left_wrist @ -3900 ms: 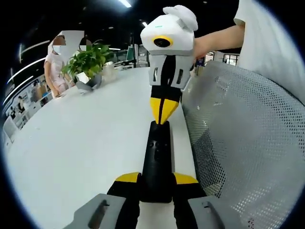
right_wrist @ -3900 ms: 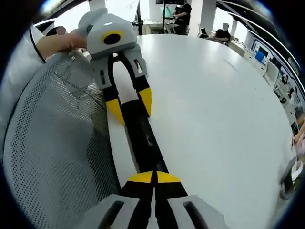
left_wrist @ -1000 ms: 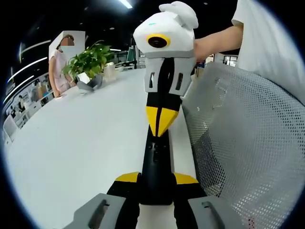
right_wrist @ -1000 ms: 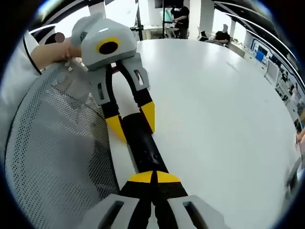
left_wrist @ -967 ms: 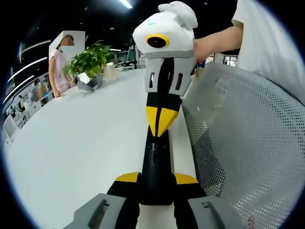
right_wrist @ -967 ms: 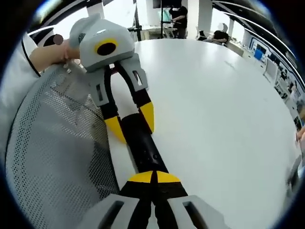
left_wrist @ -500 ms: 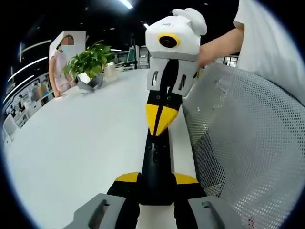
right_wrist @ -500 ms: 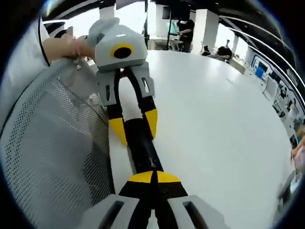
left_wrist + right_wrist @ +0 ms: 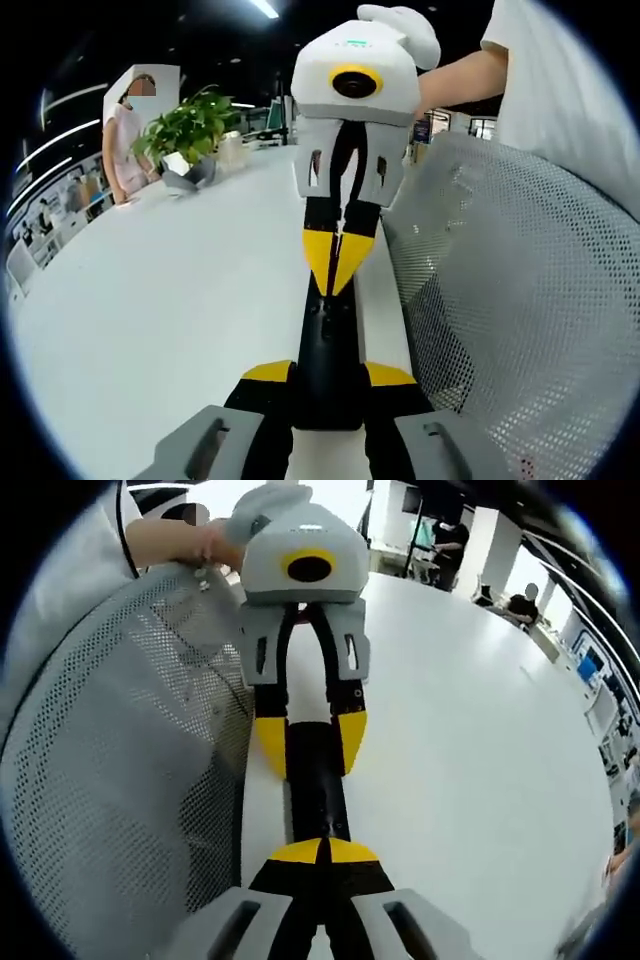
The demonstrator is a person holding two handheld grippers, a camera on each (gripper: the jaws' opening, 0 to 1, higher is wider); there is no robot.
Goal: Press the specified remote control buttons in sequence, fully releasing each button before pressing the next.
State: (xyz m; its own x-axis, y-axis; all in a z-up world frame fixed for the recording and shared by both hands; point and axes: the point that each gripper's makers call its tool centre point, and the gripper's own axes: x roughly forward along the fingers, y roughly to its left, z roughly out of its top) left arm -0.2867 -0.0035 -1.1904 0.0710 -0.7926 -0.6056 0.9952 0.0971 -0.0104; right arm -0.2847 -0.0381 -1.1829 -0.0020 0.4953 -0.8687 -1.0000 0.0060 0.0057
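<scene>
A black remote (image 9: pixel 328 345) lies lengthwise along the white table's edge, and my left gripper (image 9: pixel 330 376) is shut on it, one yellow-tipped jaw on each long side. My right gripper (image 9: pixel 334 272) comes in from the far end, shut, its joined yellow tips down on the remote's button face. In the right gripper view my right gripper (image 9: pixel 320 852) has its closed tips over the near part of the remote (image 9: pixel 316 780). Beyond them the left gripper (image 9: pixel 311 746) clamps the remote's far part.
The white table (image 9: pixel 170 290) stretches off to the left. A potted plant (image 9: pixel 186 132) stands at its far side, with a person behind it. A grey mesh chair back (image 9: pixel 520 300) stands tight against the table edge beside the remote. A hand and sleeve hold each gripper.
The right gripper's closed tips have slid a little along the remote toward the left gripper, and its body has swung straighter over the remote. The left gripper keeps its hold.
</scene>
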